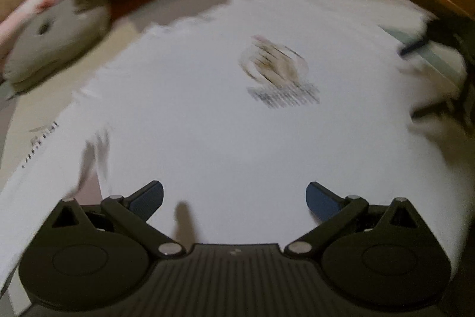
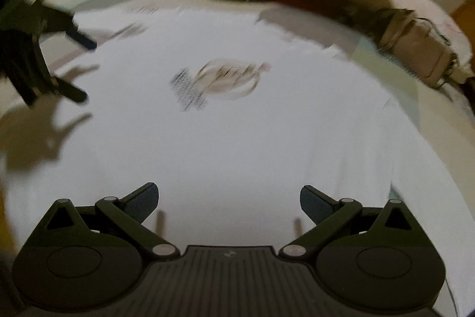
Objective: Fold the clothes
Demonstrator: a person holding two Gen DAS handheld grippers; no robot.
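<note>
The white T-shirt (image 1: 225, 138) lay flat, print up, on the bed (image 1: 35, 97), so the left tool (image 1: 234, 198) and right tool (image 2: 228, 201), both spread and empty, could reach its edges.

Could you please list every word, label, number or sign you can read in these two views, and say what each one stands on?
None can be read; both views are motion-blurred.
White garment, under its round emblem: dark lines of lettering, too blurred to read.
Same print in the right wrist view: also smeared.
Garment's left edge, left wrist view: small dark marks, unreadable.
Left gripper and right gripper bodies: a tiny pale mark each, too small.
</note>
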